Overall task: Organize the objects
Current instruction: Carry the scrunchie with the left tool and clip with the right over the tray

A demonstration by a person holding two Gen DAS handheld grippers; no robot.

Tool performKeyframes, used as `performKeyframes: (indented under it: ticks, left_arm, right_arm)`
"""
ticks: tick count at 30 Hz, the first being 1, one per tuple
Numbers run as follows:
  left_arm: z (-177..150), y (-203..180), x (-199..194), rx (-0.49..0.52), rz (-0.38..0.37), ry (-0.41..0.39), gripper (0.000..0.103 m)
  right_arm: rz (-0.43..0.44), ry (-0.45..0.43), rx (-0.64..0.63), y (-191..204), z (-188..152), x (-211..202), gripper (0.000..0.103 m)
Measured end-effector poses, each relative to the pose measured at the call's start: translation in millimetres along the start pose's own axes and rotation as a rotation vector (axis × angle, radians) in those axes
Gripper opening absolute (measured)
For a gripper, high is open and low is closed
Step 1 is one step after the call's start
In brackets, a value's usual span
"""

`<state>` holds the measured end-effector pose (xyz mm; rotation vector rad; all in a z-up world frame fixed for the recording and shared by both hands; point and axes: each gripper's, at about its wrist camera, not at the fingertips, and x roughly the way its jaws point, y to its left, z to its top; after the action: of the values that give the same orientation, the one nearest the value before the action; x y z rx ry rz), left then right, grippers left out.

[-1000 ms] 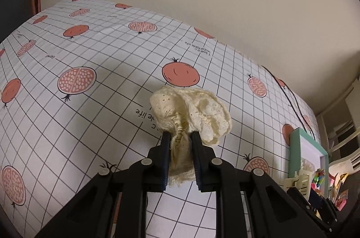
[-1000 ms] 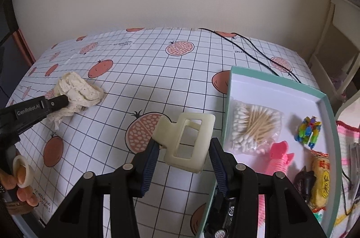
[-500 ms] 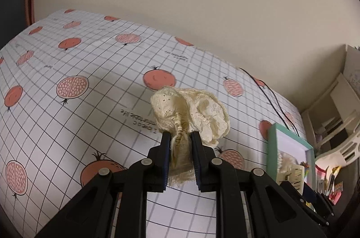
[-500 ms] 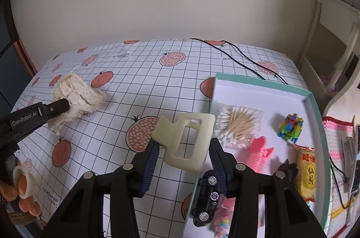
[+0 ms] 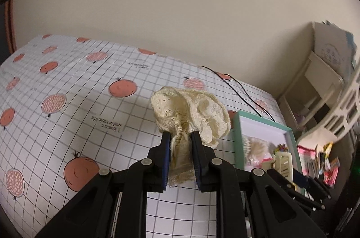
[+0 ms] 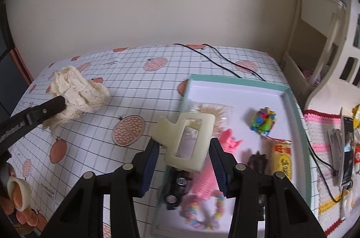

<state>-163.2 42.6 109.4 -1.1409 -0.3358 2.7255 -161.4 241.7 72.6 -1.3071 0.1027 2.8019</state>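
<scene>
My left gripper [image 5: 179, 138] is shut on a cream lace scrunchie [image 5: 191, 112], held up above the fruit-print tablecloth [image 5: 67, 116]. From the right wrist view the same scrunchie [image 6: 77, 90] hangs at the left on the left gripper's black finger [image 6: 42, 112]. My right gripper [image 6: 183, 148] is shut on a cream hair claw clip [image 6: 187, 141], held over the left edge of a teal-rimmed white tray [image 6: 236, 85]. The tray [image 5: 263, 123] also shows at the right of the left wrist view, with the claw clip [image 5: 283, 162] over it.
Inside the tray lie a bag of cotton swabs [image 6: 216, 112], a colourful block toy [image 6: 263, 121], a pink comb [image 6: 208, 179], a black toy car [image 6: 175, 188], a snack packet [image 6: 281, 159] and a bead bracelet [image 6: 202, 213]. A black cable [image 6: 220, 62] runs behind. A phone [image 6: 346, 148] lies right.
Both grippers have swung to the right with their loads. The claw clip went from over the cloth to over the tray's left edge; the scrunchie rose and came nearer the tray.
</scene>
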Motion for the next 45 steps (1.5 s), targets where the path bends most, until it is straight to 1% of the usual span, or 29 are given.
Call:
performKeyframes:
  ticks: [9,13,22,30,38,45]
  left_arm:
    - [-8,-39,2,0.102,-0.019,0.0,0.019]
    - [-13,-60,6,0.141,-0.039,0.011,0.019]
    - [-34,-105,13,0.238,-0.084,0.038,0.019]
    - [-51,-138,16,0.304,-0.115,0.063,0.02]
    - [-62,-155,21,0.306,-0.138,0.09,0.02]
    - [-66,-157,25,0.296,-0.137,0.107,0.02]
  right_arm:
    - [-0.064,0.024,0.083,-48,-9,0,0.049]
    - [-0.086,0.035,0.121,-68,-11,2,0.049]
    - [-0.118,0.046,0.152,-94,-18,1,0.049]
    - [-0.141,0.053,0.174,-109,-24,0,0.049]
    - [-0.156,0.052,0.19,-119,-27,-1,0.049]
    - [-0.146,0.043,0.206,-122,-27,-2,0.049]
